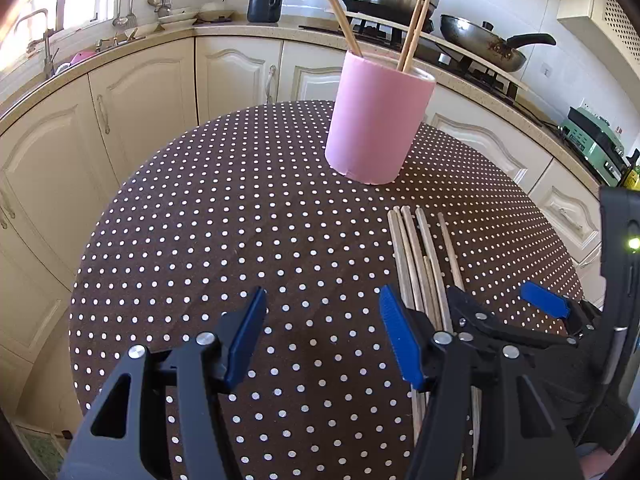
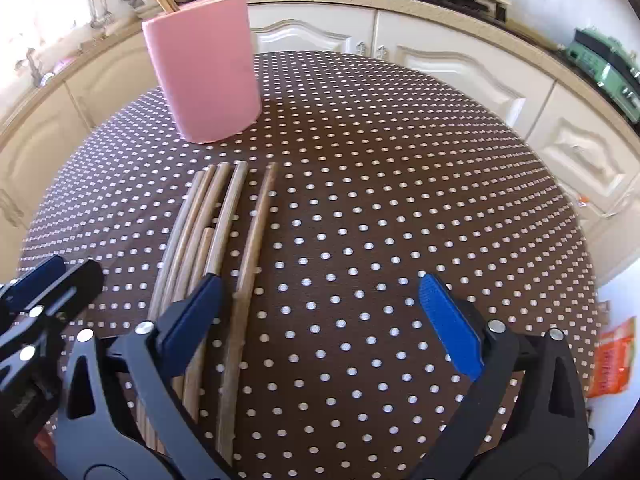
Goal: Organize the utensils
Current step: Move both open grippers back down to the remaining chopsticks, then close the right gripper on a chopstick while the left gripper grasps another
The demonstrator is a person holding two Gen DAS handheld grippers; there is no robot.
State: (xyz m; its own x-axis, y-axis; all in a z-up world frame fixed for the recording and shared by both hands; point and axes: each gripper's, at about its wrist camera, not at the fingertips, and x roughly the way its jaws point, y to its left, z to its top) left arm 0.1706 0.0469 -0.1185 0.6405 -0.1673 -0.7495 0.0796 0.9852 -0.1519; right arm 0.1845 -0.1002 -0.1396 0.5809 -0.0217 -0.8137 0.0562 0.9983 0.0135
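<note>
Both my grippers gape wide over the dotted table [image 1: 200, 216], nothing held. Left gripper [image 1: 320, 336] view: pink holder [image 1: 376, 120] upright at the far side, three chopsticks inside, stove pots behind. Only the right gripper [image 2: 320, 316] view shows the loose chopsticks [image 2: 212, 232] unobstructed: a tight bunch, one [image 2: 256, 240] apart just right.

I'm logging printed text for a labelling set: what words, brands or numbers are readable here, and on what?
None can be read.
Orange packet on the floor: has print, too blurred to read.
Green countertop appliance: markings too small.
Pink cylindrical holder: plain, no text.
</note>
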